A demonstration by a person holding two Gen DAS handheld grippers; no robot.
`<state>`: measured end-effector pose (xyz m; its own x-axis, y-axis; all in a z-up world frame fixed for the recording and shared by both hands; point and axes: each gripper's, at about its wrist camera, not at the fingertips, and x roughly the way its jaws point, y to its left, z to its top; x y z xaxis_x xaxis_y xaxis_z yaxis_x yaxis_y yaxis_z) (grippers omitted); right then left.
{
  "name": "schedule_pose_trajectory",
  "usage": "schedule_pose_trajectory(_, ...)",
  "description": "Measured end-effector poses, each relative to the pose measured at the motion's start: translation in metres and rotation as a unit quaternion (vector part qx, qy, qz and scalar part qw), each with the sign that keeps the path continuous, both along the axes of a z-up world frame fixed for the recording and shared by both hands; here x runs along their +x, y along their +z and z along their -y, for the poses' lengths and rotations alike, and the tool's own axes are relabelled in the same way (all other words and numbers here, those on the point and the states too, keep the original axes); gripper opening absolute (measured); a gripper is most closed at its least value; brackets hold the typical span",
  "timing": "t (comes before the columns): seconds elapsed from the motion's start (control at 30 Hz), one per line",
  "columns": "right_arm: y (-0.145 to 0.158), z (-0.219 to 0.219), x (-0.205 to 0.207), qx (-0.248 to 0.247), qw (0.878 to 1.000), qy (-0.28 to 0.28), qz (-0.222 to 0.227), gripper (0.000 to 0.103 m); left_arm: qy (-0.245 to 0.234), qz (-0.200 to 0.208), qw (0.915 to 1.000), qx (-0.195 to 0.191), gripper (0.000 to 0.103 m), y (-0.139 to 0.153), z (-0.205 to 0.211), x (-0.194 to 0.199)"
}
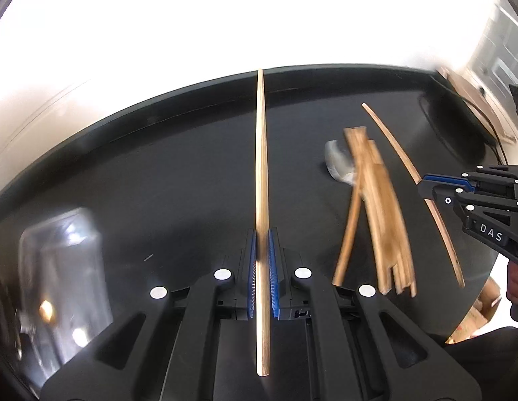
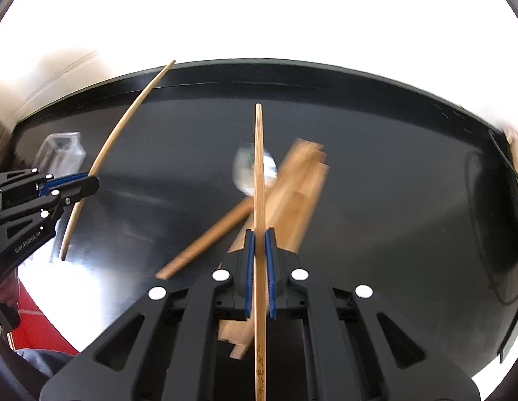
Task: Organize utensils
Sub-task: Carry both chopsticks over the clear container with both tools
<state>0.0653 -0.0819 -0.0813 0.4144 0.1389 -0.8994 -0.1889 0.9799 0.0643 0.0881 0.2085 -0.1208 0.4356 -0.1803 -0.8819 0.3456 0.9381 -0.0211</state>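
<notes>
- The left gripper (image 1: 263, 244) is closed on a pale wooden chopstick (image 1: 261, 153); the stick runs straight along the fingers, its thin end pointing away over the black table (image 1: 158, 167) and its butt reaching back toward the camera.
- The right gripper (image 2: 260, 244) is likewise clamped on a second chopstick (image 2: 259, 167), also lying along the finger axis, with small dark characters printed near its butt end that I cannot read.
- Both sticks are held clear of the loose pile of wooden utensils (image 1: 379, 207), which lies between the two grippers, nearer the right one and directly under it in the right wrist view.
- A metal spoon bowl (image 1: 335, 162) shows at the far edge of that pile, blurred.
- A clear plastic container (image 1: 65, 267) stands at the left side, just beside the left gripper; I judge it the likely destination, so the left stick is nearer to it.
- Readable writing: "DAS" on the right gripper body, "GenRobot.AI" on the left gripper body.
</notes>
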Motion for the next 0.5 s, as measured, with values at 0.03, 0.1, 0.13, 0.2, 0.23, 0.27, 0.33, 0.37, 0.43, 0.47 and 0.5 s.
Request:
schedule_pose_trajectory(0.03, 0.001, -0.011, 0.002, 0.002, 1.0, 0.011, 0.0, 0.007, 0.017, 0.0, 0.9998, 0.0, 0.006, 0.003, -0.015, -0.004)
schedule_pose_trajectory(0.1, 0.004, -0.04, 0.003, 0.007, 0.999, 0.038, 0.0, 0.007, 0.049, 0.002, 0.9988, 0.0, 0.006, 0.008, -0.045, -0.012)
schedule_pose_trajectory(0.13, 0.005, -0.057, 0.004, 0.008, 0.998, 0.054, 0.001, 0.007, 0.061, 0.002, 0.9982, 0.0, 0.006, 0.01, -0.057, -0.015)
schedule_pose_trajectory(0.2, 0.007, -0.086, 0.006, 0.012, 0.996, 0.083, 0.001, 0.007, 0.089, 0.0, 0.9961, 0.002, 0.006, 0.012, -0.085, -0.021)
schedule_pose_trajectory(0.23, 0.008, -0.104, 0.006, 0.014, 0.995, 0.098, 0.001, 0.007, 0.107, -0.001, 0.9943, 0.002, 0.006, 0.013, -0.102, -0.025)
schedule_pose_trajectory(0.27, 0.008, -0.122, 0.006, 0.017, 0.993, 0.114, 0.0, 0.007, 0.12, -0.002, 0.9928, 0.001, 0.006, 0.014, -0.118, -0.029)
schedule_pose_trajectory(0.33, 0.009, -0.156, 0.006, 0.021, 0.99, 0.138, -0.002, 0.007, 0.15, -0.001, 0.9887, 0.004, 0.006, 0.017, -0.151, -0.037)
schedule_pose_trajectory(0.37, 0.01, -0.173, 0.005, 0.025, 0.988, 0.151, -0.002, 0.007, 0.161, -0.002, 0.987, 0.005, 0.006, 0.017, -0.163, -0.039)
schedule_pose_trajectory(0.43, 0.012, -0.205, 0.005, 0.031, 0.985, 0.173, -0.003, 0.007, 0.185, -0.004, 0.9828, 0.008, 0.006, 0.017, -0.193, -0.045)
schedule_pose_trajectory(0.47, 0.012, -0.218, 0.004, 0.034, 0.983, 0.18, -0.003, 0.007, 0.193, -0.004, 0.9811, 0.009, 0.006, 0.017, -0.202, -0.049)
schedule_pose_trajectory(0.5, 0.012, -0.234, 0.005, 0.038, 0.981, 0.19, -0.005, 0.007, 0.202, -0.005, 0.9794, 0.009, 0.006, 0.017, -0.212, -0.053)
